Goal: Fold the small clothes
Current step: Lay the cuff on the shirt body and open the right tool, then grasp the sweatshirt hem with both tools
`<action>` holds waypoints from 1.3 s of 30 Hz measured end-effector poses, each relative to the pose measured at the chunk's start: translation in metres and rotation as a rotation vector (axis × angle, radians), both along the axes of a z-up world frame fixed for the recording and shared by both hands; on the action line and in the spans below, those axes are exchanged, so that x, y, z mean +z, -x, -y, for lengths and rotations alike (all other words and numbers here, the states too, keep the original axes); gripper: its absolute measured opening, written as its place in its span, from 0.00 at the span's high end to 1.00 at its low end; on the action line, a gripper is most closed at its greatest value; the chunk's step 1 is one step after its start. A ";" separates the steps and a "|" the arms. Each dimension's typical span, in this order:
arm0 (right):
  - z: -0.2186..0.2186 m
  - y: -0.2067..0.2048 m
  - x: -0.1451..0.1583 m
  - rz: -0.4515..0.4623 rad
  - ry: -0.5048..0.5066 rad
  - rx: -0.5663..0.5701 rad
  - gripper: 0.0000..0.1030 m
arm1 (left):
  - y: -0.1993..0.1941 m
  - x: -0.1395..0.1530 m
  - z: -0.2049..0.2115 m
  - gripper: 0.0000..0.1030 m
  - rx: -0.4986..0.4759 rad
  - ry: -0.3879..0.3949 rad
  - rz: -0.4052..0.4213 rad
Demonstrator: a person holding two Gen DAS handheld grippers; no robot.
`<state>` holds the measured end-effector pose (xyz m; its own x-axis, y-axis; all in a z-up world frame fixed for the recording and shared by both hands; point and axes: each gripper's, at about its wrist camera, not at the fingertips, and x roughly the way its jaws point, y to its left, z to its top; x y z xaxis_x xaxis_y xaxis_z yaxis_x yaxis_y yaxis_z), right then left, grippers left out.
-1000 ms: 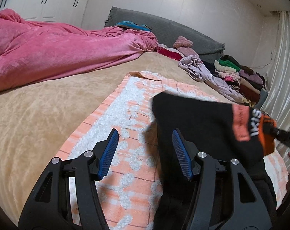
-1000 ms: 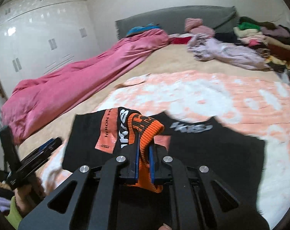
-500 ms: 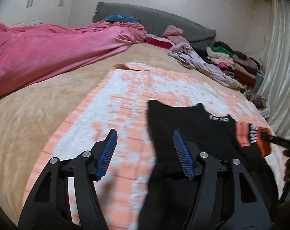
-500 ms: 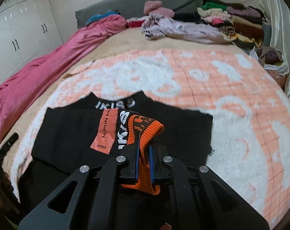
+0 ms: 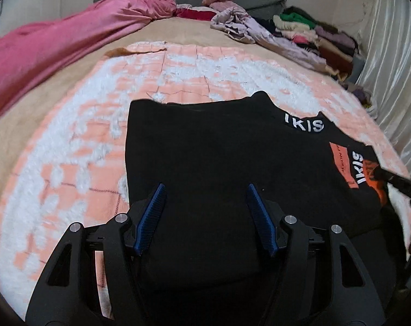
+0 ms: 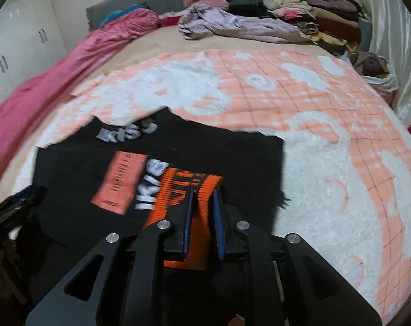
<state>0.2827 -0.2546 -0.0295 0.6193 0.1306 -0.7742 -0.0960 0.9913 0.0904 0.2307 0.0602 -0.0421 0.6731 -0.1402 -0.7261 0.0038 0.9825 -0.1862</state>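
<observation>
A: Where's the garment?
B: Black knit top with white lettering [image 5: 219,146] lies flat on the peach-and-white fuzzy blanket [image 5: 102,125], long axis running left-right across both grippers.
A: Tongs?
B: Right gripper [image 6: 201,209] clamped on the top's orange ribbed cuff [image 6: 189,187], sleeve laid across the body. Left gripper [image 5: 205,206] spread wide, holding nothing, over the top's near-left edge.
A: Next fold?
B: My guess: the left one is nearer the free side, fabric directly ahead of its fingers.
</observation>
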 end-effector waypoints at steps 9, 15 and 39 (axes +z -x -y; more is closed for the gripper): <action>0.010 0.024 0.015 0.112 -0.003 -0.037 0.73 | 0.011 0.009 -0.006 0.46 0.000 0.036 0.052; -0.024 0.046 0.026 0.138 -0.001 0.110 0.69 | 0.032 0.027 0.003 0.45 -0.017 -0.037 0.117; -0.055 0.054 -0.001 0.055 -0.040 0.178 0.59 | 0.038 0.016 -0.012 0.28 0.026 -0.020 0.064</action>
